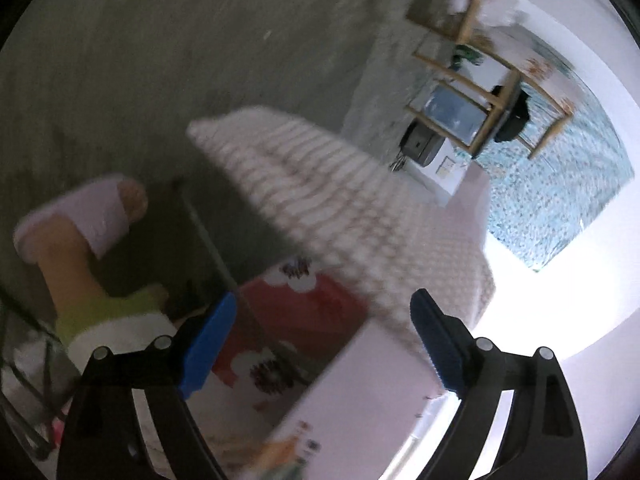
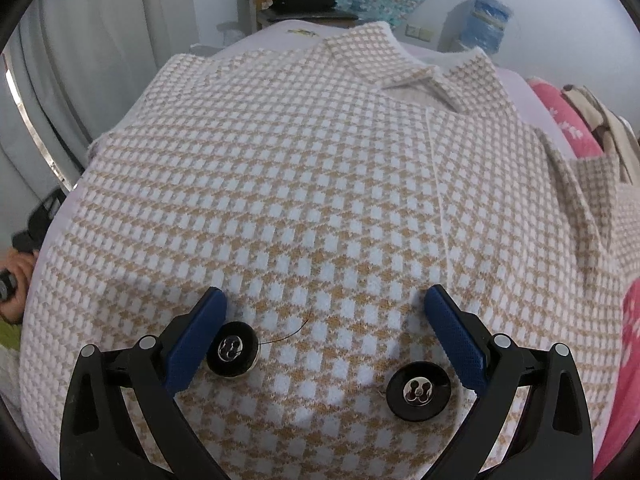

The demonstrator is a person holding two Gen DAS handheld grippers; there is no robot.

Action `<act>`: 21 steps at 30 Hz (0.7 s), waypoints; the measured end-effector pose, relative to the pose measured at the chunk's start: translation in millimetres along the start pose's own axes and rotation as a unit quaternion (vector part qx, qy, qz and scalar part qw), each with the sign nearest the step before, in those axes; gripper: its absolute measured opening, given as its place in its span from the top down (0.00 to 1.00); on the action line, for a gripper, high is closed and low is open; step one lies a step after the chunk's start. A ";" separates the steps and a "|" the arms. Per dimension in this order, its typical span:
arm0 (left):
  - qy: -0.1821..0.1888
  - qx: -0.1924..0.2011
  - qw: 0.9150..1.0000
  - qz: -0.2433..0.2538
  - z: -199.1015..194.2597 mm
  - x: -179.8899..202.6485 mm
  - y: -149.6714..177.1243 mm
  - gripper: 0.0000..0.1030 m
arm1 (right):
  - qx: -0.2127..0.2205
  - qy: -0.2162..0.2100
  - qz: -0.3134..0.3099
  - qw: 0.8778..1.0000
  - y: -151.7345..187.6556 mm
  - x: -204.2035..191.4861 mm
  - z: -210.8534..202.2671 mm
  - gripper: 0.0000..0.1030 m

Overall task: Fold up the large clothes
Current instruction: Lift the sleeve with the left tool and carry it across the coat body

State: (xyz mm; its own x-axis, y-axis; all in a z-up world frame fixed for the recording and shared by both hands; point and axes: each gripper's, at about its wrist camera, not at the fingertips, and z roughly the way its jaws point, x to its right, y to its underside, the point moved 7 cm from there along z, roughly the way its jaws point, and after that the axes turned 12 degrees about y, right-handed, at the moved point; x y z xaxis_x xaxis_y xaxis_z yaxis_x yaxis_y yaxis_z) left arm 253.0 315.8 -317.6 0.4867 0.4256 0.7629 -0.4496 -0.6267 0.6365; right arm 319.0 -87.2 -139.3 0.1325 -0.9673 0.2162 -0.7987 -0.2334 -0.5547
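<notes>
We see a grey concrete floor, a wooden chair against a white wall hung with turquoise patterned cloth, pale curtains, and a pink towel.

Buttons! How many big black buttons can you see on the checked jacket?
2. One black button lies beside the right gripper's left finger; the other button sits nearer its right finger. More may be hidden outside this view.
</notes>
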 end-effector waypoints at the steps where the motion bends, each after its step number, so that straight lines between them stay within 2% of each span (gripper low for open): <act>1: 0.008 -0.007 1.000 -0.016 4.6 -9.0 -0.6 0.16 | -0.001 0.003 0.000 1.000 -0.1 -0.2 -0.2 0.08; 6: 0.047 -0.030 0.996 -0.069 23.2 -36.2 -11.8 0.15 | -0.001 0.016 -0.001 1.000 0.7 -1.2 -0.6 0.08; 10: 0.058 -0.037 0.991 -0.113 42.9 -55.2 -21.1 0.15 | 0.000 0.022 -0.003 1.000 2.2 -2.2 -2.3 0.08; 16: 0.069 -0.067 0.988 -0.124 87.8 -59.1 -28.5 0.15 | 0.000 0.020 -0.003 1.000 3.4 -2.0 -3.2 0.08; 19: 0.063 -0.066 0.989 -0.116 107.6 -53.5 -35.8 0.15 | 0.001 0.020 -0.003 1.000 3.5 -1.4 -3.8 0.08; 20: 0.059 -0.058 0.991 -0.106 108.9 -48.3 -39.4 0.22 | 0.001 0.021 -0.004 1.000 3.4 -1.6 -4.0 0.08; 21: 0.053 -0.045 0.993 -0.091 106.6 -40.1 -44.1 0.37 | 0.002 0.021 -0.004 1.000 3.4 -1.6 -4.4 0.08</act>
State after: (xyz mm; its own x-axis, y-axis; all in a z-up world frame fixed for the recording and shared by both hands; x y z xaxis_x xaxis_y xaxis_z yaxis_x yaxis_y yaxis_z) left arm 333.2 256.8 -388.4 0.4865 0.5955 0.6393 -0.4297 -0.4741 0.7685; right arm 313.5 -86.0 -138.0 0.1147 -0.9603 0.2542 -0.7951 -0.2422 -0.5561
